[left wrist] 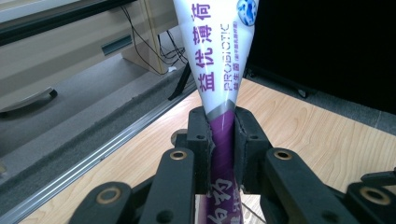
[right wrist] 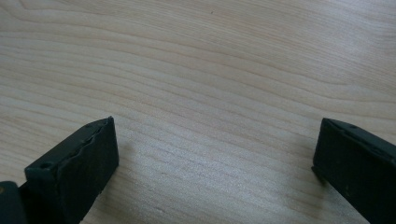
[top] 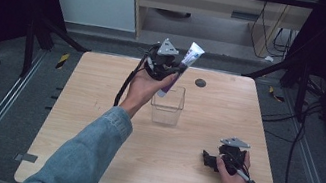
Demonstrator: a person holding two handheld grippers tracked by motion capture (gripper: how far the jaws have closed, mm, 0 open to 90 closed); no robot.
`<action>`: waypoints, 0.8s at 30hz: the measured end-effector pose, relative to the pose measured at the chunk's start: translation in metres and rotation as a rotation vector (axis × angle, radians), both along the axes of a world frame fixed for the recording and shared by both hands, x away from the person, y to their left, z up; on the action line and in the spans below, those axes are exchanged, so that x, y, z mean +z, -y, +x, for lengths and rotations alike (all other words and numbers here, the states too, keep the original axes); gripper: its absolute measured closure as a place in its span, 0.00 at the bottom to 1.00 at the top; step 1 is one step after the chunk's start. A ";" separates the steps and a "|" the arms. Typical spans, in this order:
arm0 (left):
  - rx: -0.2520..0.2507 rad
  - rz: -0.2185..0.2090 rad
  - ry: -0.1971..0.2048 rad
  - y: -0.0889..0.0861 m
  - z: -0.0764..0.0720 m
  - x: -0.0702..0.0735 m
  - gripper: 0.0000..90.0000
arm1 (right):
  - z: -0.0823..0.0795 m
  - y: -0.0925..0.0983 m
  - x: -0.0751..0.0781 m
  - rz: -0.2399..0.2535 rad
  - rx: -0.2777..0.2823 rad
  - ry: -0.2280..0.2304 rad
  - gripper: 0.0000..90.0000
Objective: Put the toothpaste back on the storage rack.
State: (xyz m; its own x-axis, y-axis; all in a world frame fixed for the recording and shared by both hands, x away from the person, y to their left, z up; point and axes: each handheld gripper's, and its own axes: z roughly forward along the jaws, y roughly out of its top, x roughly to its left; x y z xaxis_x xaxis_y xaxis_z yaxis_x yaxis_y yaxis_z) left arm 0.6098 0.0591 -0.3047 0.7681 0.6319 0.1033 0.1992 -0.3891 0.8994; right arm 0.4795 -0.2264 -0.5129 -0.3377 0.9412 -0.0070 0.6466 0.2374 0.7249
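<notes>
- The wooden table fills the middle of the high view, mostly bare, which leaves room to work around the single container.
- The person's left arm, in a denim sleeve, reaches from the bottom left up to the centre, probably to bring its load over the container.
- A clear plastic box stands open-topped at the table's centre, likely where the tube is meant to go.
- The toothpaste tube sits tilted at upper centre, above the box's back edge, its lower end pointing down toward the opening.
- The left gripper is clamped on the tube's purple part, jaws pressing both sides to keep it from slipping.
- The right gripper rests on the table at lower right, jaws wide apart with nothing between them, apparently idle.
</notes>
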 end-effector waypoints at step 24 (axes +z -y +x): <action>-0.021 0.007 -0.031 0.001 0.016 -0.039 0.87 | 0.000 0.000 0.000 0.001 -0.002 -0.002 0.00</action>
State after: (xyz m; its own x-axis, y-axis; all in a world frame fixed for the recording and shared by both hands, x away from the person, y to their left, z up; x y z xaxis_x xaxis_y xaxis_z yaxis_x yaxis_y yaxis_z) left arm 0.6263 0.0578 -0.3441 0.7842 0.6149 0.0831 0.2189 -0.3996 0.8902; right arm 0.4793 -0.2262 -0.5128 -0.3361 0.9418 -0.0052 0.6486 0.2355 0.7238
